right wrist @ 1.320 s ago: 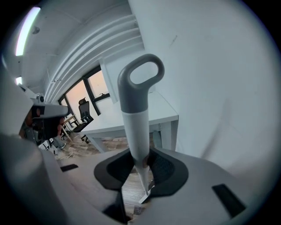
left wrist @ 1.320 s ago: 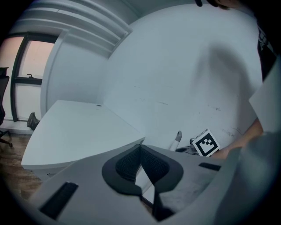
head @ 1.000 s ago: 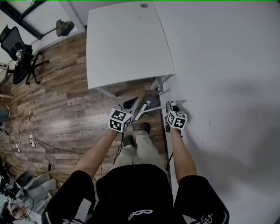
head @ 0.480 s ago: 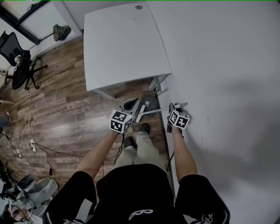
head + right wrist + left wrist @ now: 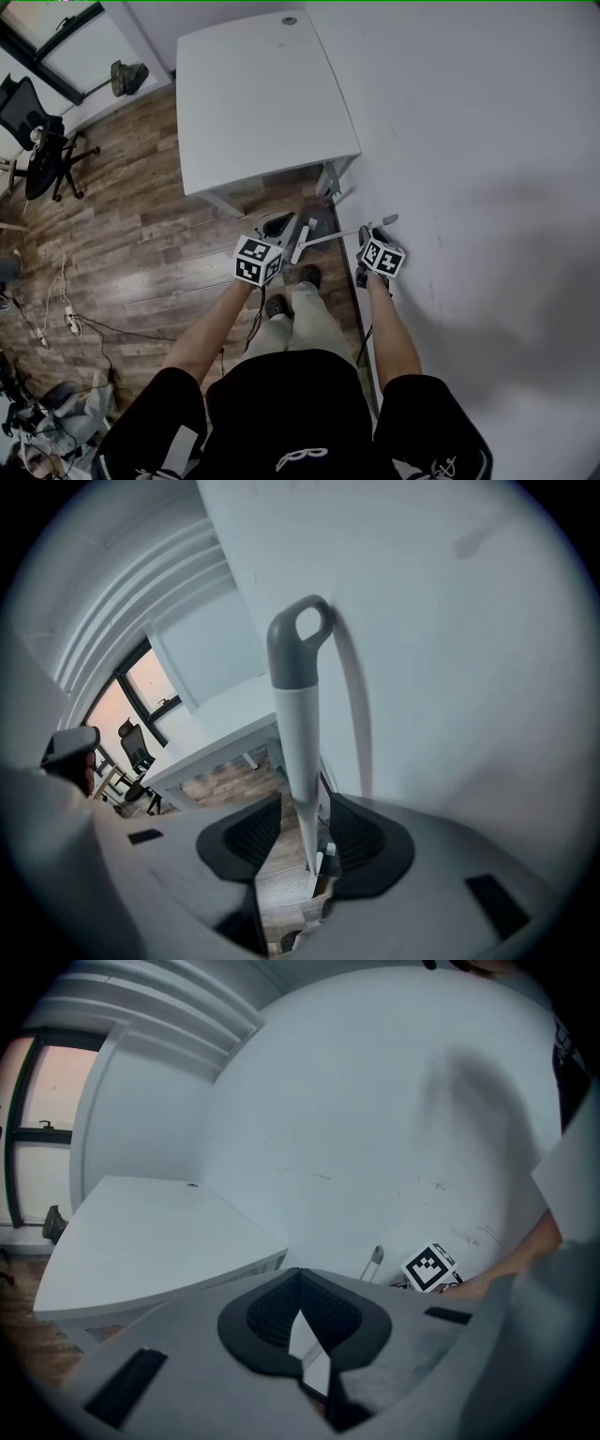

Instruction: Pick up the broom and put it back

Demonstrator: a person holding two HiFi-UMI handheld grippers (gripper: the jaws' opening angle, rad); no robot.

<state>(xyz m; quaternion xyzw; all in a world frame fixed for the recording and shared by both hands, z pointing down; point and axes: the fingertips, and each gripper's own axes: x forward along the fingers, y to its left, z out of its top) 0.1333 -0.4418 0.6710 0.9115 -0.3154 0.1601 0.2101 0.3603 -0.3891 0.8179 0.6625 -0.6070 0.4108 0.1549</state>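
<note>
The right tool point(image 5: 305, 810) has just been opening. Its pads stand apart on either side of the broom point(image 5: 298, 724) and do not press it. The broom's white handle stands nearly upright between them, with its grey looped end point(image 5: 300, 639) close against the wall point(image 5: 469, 141). The left tool point(image 5: 300, 1286) is clenched lower down on the same handle, and a white sliver of it shows between the pads. The two tools sit near each other beside the wall, and the person's shoes point(image 5: 309, 275) are just beneath them.

Just beyond the tools, a corner of the white worktop point(image 5: 262, 94) and its leg point(image 5: 330, 180) crowd the strip along the wall. A dark grey piece point(image 5: 319, 220) lies at the leg's foot; I cannot tell what it is.

The floor point(image 5: 141, 234) is wood plank. Further out, a black office chair point(image 5: 42, 141) stands near a window point(image 5: 37, 28), and cables point(image 5: 66, 314) trail over the boards.
</note>
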